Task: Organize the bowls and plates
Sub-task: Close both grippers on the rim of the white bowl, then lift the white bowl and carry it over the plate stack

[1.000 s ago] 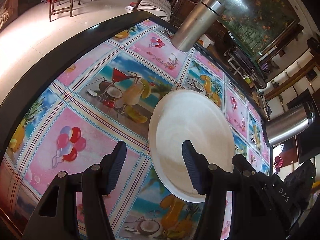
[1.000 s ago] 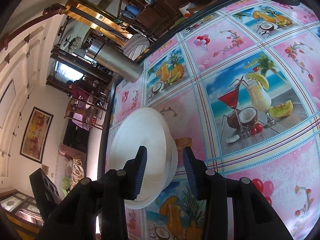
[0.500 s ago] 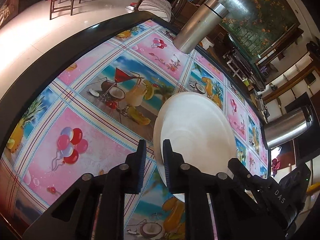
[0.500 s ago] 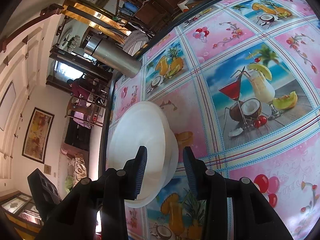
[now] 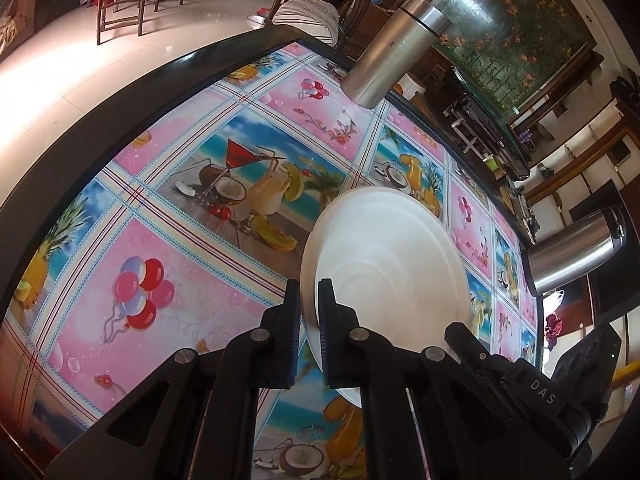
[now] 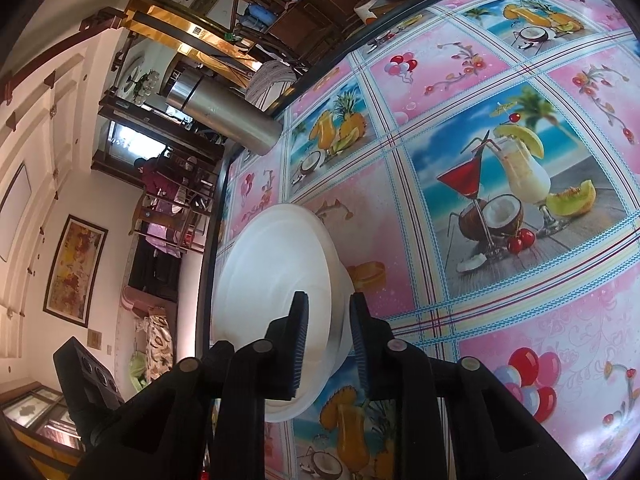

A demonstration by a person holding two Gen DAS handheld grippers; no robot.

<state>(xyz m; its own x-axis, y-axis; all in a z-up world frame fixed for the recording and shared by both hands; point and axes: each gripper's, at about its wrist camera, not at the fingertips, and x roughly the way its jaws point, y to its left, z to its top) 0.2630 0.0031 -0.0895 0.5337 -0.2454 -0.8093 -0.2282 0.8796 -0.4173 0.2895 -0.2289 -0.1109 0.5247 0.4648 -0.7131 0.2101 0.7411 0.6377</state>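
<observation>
Fruit-print tablecloth (image 5: 168, 280); left hand-held gripper (image 5: 309, 308) pinches plate (image 5: 392, 256) rim; right hand-held gripper (image 6: 326, 332) apparently clamps half-hidden bowl (image 6: 276, 272).

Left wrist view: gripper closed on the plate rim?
Yes. The left gripper has its two fingers pinched on the near rim of the white plate, with only the rim's thickness between them.

Tablecloth (image 5: 168, 264): we see pink and blue squares printed with cocktails, balloons, fruit.
Steel flask (image 5: 396, 52): far edge of table.
Second steel flask (image 5: 576, 252): right side.
Wooden chairs (image 5: 120, 0): beyond, on tiled floor.
Framed painting (image 6: 74, 266): on wall.
</observation>
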